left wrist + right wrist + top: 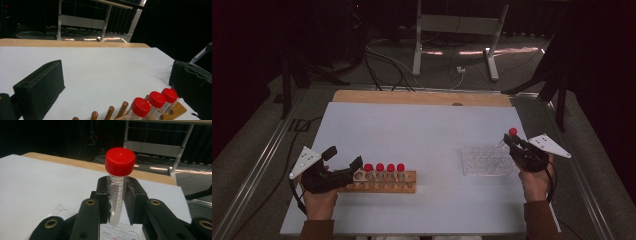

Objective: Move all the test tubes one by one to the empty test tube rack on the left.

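Observation:
A wooden rack [384,181] near the table's front left holds several red-capped tubes [385,168]; the caps [156,99] also appear low in the left gripper view. My left gripper [346,166] is open at the rack's left end, jaws wide with nothing between them. My right gripper [510,141] is shut on a clear red-capped tube [118,185], held upright above the right edge of a clear plastic rack [488,160]. The tube's tip hangs just over that clear rack [120,233].
The white table top [422,135] has open room between the two racks and behind them. A wooden strip [422,97] runs along the far edge. Beyond it are a desk frame [457,30] and floor cables [382,55].

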